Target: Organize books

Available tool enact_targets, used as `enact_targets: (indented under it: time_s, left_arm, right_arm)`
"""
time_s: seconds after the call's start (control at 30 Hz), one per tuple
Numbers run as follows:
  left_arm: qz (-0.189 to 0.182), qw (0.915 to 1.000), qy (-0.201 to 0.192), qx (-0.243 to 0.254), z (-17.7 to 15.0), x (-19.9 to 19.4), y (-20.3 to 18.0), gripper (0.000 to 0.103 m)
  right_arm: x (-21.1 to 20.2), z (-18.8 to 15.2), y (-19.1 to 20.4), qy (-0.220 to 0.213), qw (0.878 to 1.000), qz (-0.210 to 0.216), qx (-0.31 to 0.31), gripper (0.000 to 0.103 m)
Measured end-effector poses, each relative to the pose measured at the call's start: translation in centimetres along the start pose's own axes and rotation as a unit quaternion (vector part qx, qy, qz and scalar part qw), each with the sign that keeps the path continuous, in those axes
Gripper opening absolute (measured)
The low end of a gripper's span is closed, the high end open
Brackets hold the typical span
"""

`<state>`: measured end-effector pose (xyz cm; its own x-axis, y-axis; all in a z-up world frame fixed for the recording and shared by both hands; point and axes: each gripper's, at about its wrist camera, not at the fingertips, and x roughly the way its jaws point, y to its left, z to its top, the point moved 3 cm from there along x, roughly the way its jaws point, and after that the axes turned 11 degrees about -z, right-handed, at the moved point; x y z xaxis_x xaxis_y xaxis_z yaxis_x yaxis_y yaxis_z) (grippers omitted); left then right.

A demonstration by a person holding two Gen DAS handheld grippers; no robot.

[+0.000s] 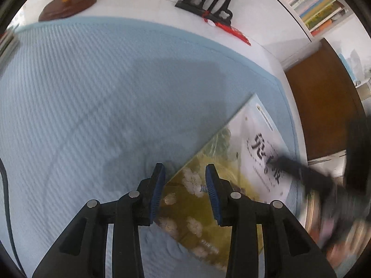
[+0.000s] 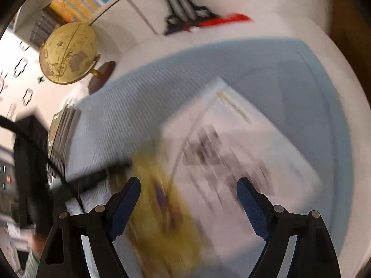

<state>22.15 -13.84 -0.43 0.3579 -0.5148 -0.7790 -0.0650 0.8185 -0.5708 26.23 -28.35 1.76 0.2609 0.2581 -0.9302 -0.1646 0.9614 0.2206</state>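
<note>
I see a white counter (image 1: 143, 4) under a blue mat (image 1: 92, 88), and on the mat, toward 4 o'clock in my left view, the book (image 1: 243, 153) lies flat with its yellow flowered cover up. My left gripper (image 1: 185, 173) is released, its narrow jaws straddling the book's near edge without pressing it. My right gripper (image 2: 189, 185) is released wider over the blurred book (image 2: 231, 150), with a globe (image 2: 67, 53) at 10 o'clock and a black stand (image 2: 183, 11) at 12.
</note>
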Motion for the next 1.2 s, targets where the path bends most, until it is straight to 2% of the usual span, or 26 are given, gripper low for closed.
enact_targets:
  time_s: [0.03, 0.13, 0.2, 0.33, 0.4, 0.53, 0.57, 0.67, 0.73, 0.83, 0.9, 1.03, 1.2]
  left_arm:
    - [0.000, 1.0000, -0.003, -0.003, -0.4, -0.2, -0.1, 0.033]
    - [-0.011, 0.9997, -0.007, -0.022, -2.0, -1.0, 0.0, 0.033]
    - [-0.024, 0.9992, -0.008, -0.032, -2.8, -1.1, 0.1, 0.033]
    - [-0.028, 0.9989, -0.005, -0.038, -3.3, -1.2, -0.1, 0.033]
    - [-0.032, 0.9986, -0.001, -0.043, -3.6, -1.1, -0.3, 0.033]
    - [-0.038, 0.9982, 0.007, -0.045, -4.5, -1.0, -0.7, 0.033]
    - [-0.041, 0.9981, 0.009, -0.046, -4.8, -1.0, -0.9, 0.033]
    - [-0.056, 0.9972, 0.019, -0.046, -5.6, -0.9, -1.2, 0.033]
    - [-0.063, 0.9966, 0.021, -0.049, -5.9, -0.9, -1.2, 0.033]
    - [-0.070, 0.9956, 0.018, -0.060, -5.7, -0.9, -1.1, 0.033]
    - [-0.066, 0.9959, 0.012, -0.060, -5.0, -0.5, -1.3, 0.033]
    - [-0.053, 0.9978, 0.005, -0.041, -3.0, 0.5, -2.0, 0.033]
    - [-0.061, 0.9971, 0.007, -0.043, -2.7, 0.5, -1.6, 0.033]
  right_arm:
    - [0.2, 1.3, -0.2, 0.001, 1.000, 0.001, 0.003, 0.073]
    - [-1.1, 3.1, -1.5, -0.009, 1.000, 0.005, 0.025, 0.073]
    - [-2.1, 2.4, -3.1, -0.007, 0.999, -0.002, 0.035, 0.074]
    - [-3.1, -4.1, -6.5, 0.056, 0.995, 0.011, 0.080, 0.074]
    - [-3.8, -7.4, -7.5, 0.065, 0.994, -0.010, 0.083, 0.074]
    - [-3.1, -10.4, -7.3, 0.083, 0.994, -0.014, 0.065, 0.074]
    - [-3.3, -10.4, -6.9, 0.070, 0.996, -0.026, 0.052, 0.074]
    - [-2.6, -9.3, -5.3, 0.066, 0.997, -0.029, 0.022, 0.075]
    - [-2.0, -8.3, -4.7, 0.066, 0.997, -0.024, 0.027, 0.083]
    - [-1.2, -5.7, -3.7, 0.040, 0.999, -0.029, 0.008, 0.083]
    - [-0.6, -3.5, -3.2, 0.023, 1.000, -0.019, 0.000, 0.083]
    - [1.6, 0.7, -2.0, 0.024, 1.000, -0.008, -0.007, 0.082]
    - [-0.1, 1.5, -1.0, -0.008, 0.999, -0.032, -0.036, 0.081]
